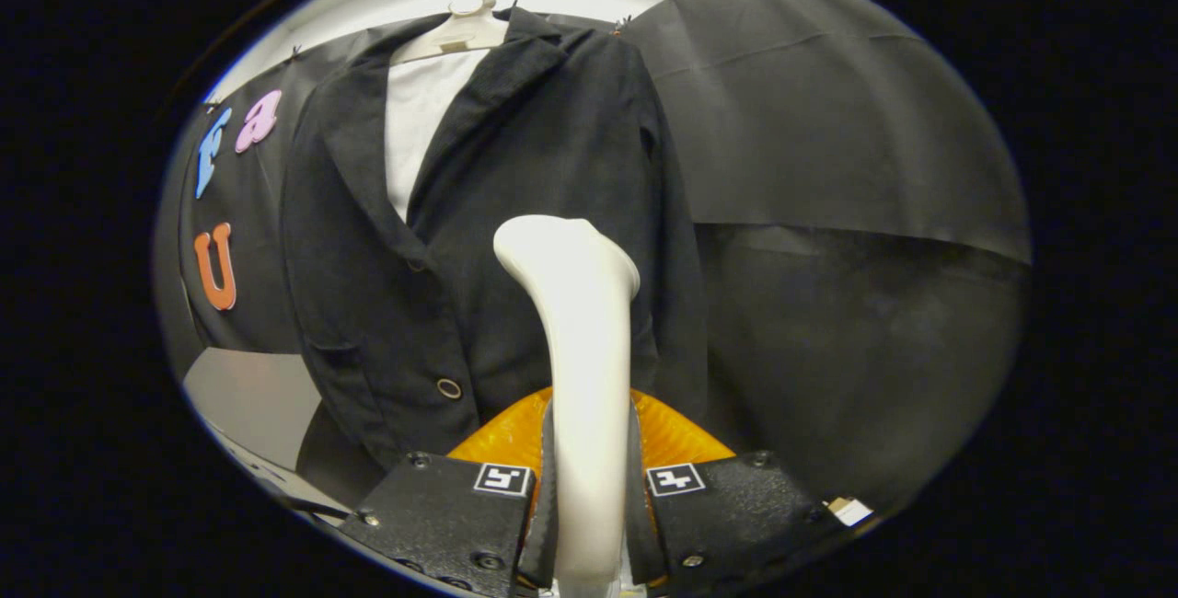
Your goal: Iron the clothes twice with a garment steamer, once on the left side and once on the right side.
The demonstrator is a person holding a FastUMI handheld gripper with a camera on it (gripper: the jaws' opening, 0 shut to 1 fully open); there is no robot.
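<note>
Gripper (589,488) clamped on steamer (580,350), both fingers pressing its white handle, one on each side. Steamer stands upright between fingers, head reaching up in front of the jacket (515,212). Orange part sits behind the handle base. Beyond: dark jacket over white shirt (419,120) on hanger (460,28), against the booth wall.

Clamped between both fingers of the gripper (590,524): a white steamer (580,350), rising upright at centre frame. Just behind its head, a dark jacket (515,212) on a hanger (457,30), upper centre, over a white shirt (419,120).
</note>
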